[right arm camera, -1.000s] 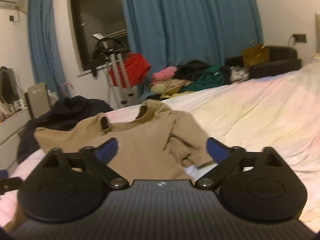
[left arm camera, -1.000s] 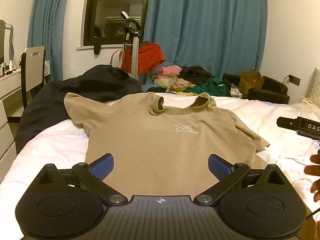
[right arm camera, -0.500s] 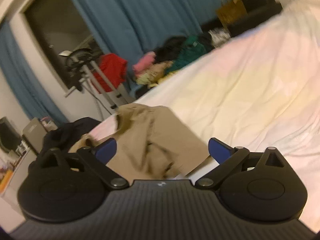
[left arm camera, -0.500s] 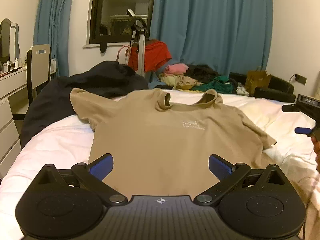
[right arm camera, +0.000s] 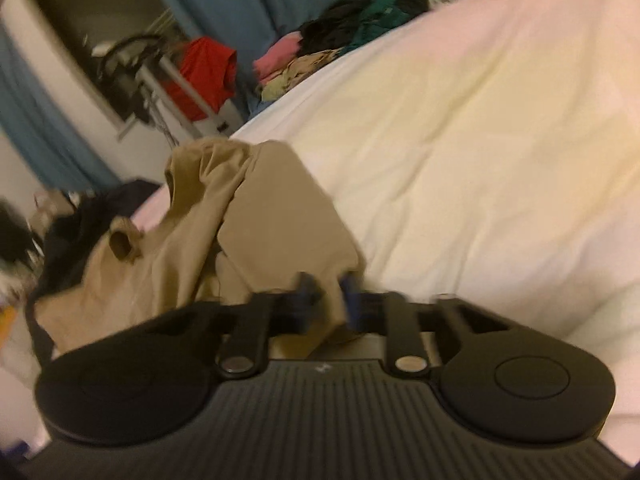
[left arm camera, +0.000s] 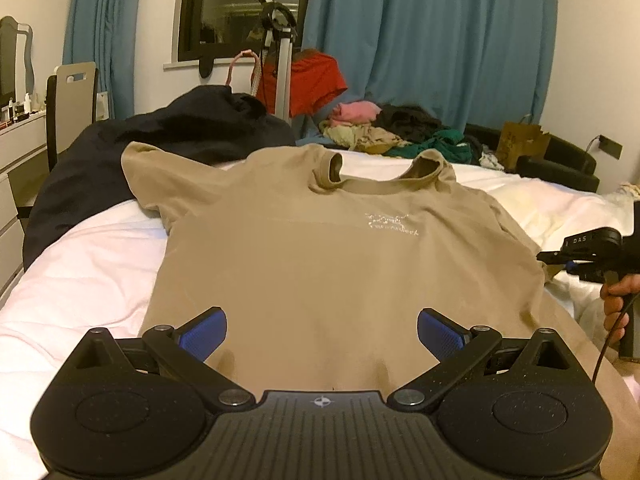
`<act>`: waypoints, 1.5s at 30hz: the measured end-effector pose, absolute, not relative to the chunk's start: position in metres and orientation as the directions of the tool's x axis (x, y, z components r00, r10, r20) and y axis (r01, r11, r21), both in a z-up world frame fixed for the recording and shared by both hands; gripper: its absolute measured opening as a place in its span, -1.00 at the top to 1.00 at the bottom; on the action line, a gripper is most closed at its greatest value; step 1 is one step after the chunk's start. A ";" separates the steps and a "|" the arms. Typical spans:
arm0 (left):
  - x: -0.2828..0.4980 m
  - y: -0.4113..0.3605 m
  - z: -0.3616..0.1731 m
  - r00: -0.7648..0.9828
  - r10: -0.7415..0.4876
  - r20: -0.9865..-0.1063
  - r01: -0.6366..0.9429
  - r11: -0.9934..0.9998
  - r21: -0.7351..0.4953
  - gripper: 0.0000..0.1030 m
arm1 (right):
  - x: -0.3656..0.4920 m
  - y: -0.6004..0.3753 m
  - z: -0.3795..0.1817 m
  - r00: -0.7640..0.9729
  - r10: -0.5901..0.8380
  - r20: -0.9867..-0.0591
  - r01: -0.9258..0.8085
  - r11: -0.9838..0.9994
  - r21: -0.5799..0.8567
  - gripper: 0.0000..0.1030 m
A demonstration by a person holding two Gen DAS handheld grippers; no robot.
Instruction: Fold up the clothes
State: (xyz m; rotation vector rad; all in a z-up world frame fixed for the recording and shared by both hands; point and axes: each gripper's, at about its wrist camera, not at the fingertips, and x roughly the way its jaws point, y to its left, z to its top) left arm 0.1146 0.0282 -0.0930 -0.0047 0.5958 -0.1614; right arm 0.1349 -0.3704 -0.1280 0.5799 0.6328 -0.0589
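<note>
Right gripper (right arm camera: 328,300) jaws clamped on tan T-shirt (left arm camera: 320,248) sleeve; left gripper (left arm camera: 322,330) jaws held wide over its hem, empty.

Both wrist cameras look low across the bed (left arm camera: 100,264); both share the tan shirt (left arm camera: 320,264).

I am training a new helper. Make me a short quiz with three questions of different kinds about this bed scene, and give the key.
1. True or false: the left gripper is closed on the tan T-shirt.
2. Multiple choice: what does the right gripper pinch?
A) the white bedding
B) the edge of the tan T-shirt's sleeve
C) the dark garment
3. Short answer: what lies under the far left sleeve of the tan T-shirt?

Key
1. False: its jaws stand wide open above the hem.
2. B: tan cloth sits between the shut pads.
3. The dark garment, on the white bedding.
</note>
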 end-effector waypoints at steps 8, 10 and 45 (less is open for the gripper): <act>0.120 0.030 -0.094 0.825 -0.146 -0.546 0.135 0.989 -0.059 -0.99 | 0.168 -0.402 -0.058 0.884 -0.090 -0.460 0.297 0.866 0.402 0.87; 0.123 0.031 -0.096 0.828 -0.126 -0.546 0.114 0.992 -0.055 -0.99 | 0.186 -0.417 -0.045 0.883 -0.136 -0.449 0.325 0.868 0.375 0.88; 0.116 0.050 -0.094 0.873 -0.059 -0.484 0.030 0.997 -0.068 -0.99 | 0.127 -0.381 -0.154 0.892 0.161 -0.423 0.317 0.446 0.837 -0.98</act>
